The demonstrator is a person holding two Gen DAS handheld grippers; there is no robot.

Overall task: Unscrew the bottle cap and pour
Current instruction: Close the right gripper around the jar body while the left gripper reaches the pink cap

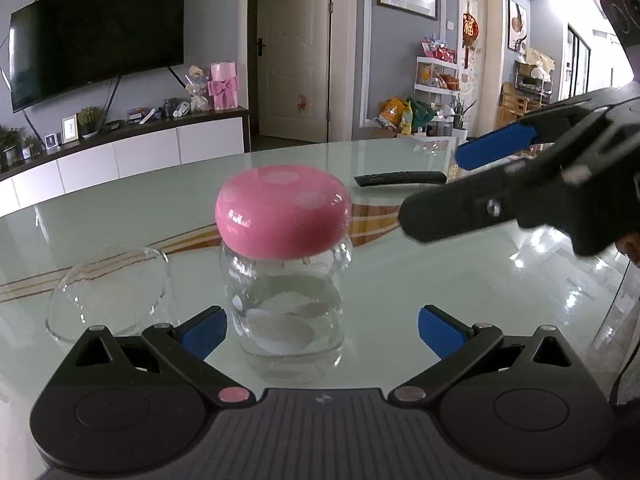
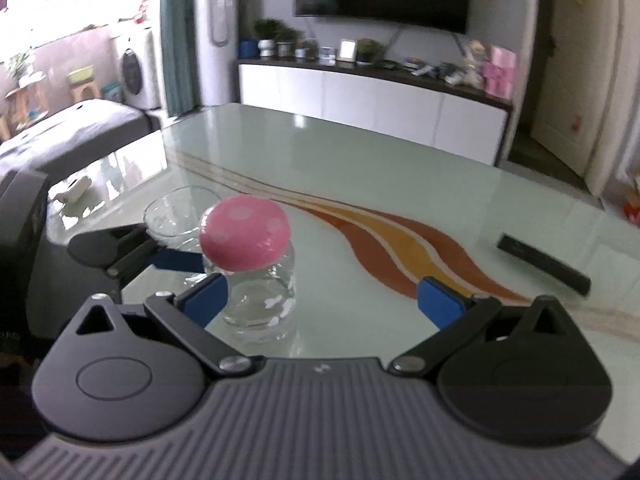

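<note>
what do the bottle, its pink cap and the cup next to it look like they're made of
Bottle: clear glass, or possibly hard clear plastic; you can see straight through its glossy walls.
Cap: smooth glossy pink with pale dots and sharp highlights, likely plastic, maybe glazed ceramic.
Cup: thin, fully transparent, probably glass; the table's stripes show through it.

Capped bottle (image 1: 286, 276) stands on table (image 1: 400, 280), glass (image 1: 110, 292) to its left.

I'm looking into a home, a living-dining room: a wall-mounted TV (image 1: 96, 32) over a long white media cabinet (image 2: 372, 96) crowded with plants and photo frames, a washing machine (image 2: 138, 74) off on the balcony, a glass-topped dining table (image 1: 400, 280) up front.
</note>
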